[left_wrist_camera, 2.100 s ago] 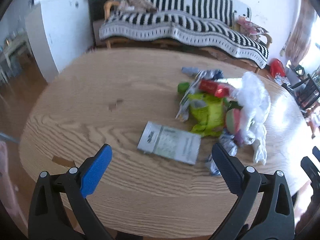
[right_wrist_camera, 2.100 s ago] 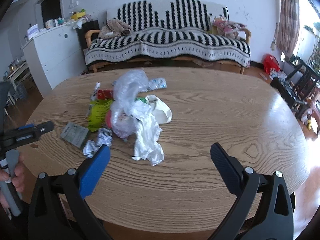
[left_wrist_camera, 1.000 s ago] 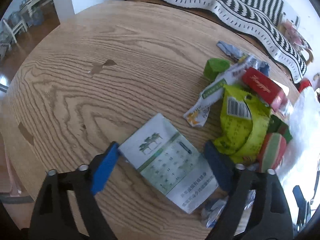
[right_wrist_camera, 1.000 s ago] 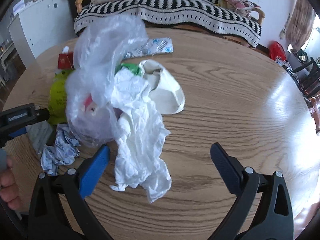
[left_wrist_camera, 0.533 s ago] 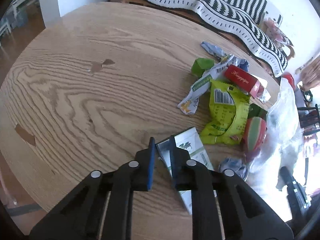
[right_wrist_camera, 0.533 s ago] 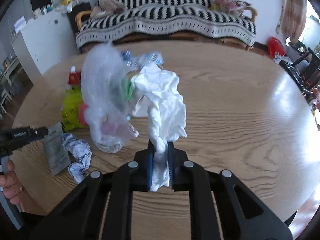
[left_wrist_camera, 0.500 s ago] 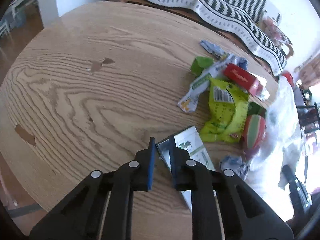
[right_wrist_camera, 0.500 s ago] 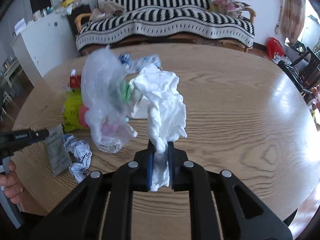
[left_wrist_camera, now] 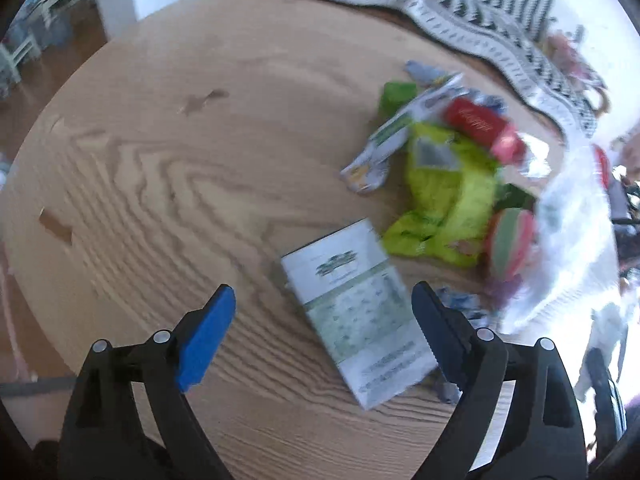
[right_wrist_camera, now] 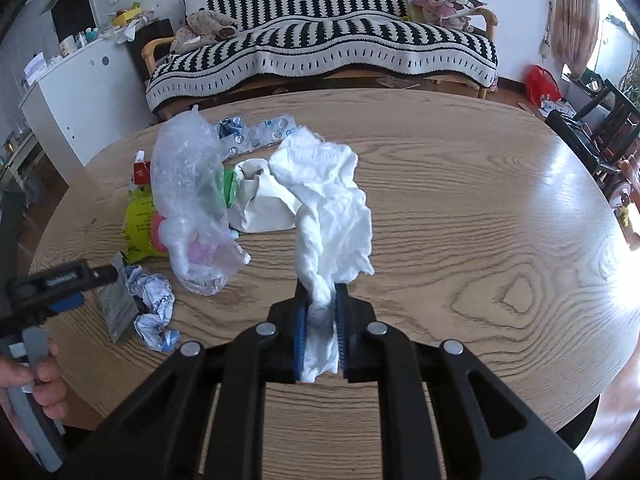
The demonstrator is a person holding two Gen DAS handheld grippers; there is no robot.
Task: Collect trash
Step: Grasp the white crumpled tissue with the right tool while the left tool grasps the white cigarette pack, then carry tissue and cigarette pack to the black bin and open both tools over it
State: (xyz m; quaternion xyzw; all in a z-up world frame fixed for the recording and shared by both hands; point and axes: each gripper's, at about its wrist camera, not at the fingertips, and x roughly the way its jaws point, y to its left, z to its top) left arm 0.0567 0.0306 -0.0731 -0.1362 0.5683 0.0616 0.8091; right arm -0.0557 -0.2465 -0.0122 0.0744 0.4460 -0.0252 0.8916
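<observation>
My right gripper (right_wrist_camera: 321, 316) is shut on a crumpled white tissue (right_wrist_camera: 328, 208) and holds it up above the wooden table (right_wrist_camera: 460, 220). My left gripper (left_wrist_camera: 322, 320) is open over a flat white-and-green packet (left_wrist_camera: 356, 308), which lies on the table between the fingers. In the right wrist view the left gripper (right_wrist_camera: 60, 280) is at the far left beside that packet (right_wrist_camera: 118, 304). Behind it lies a trash pile: a yellow-green wrapper (left_wrist_camera: 444, 196), a red box (left_wrist_camera: 476, 120), a clear plastic bag (right_wrist_camera: 188, 196) and a crumpled blue-white paper (right_wrist_camera: 154, 304).
A white paper cup (right_wrist_camera: 260, 200) and a blister pack (right_wrist_camera: 260, 136) lie behind the tissue. A striped sofa (right_wrist_camera: 328, 48) stands beyond the table, a white cabinet (right_wrist_camera: 76, 92) at left, dark chairs (right_wrist_camera: 592, 132) at right. The table's edge (left_wrist_camera: 36, 320) is close to the left gripper.
My left gripper was shut on the packet's corner and has opened; the packet now lies flat between its fingers. My right gripper still holds the tissue, lifted off the table.
</observation>
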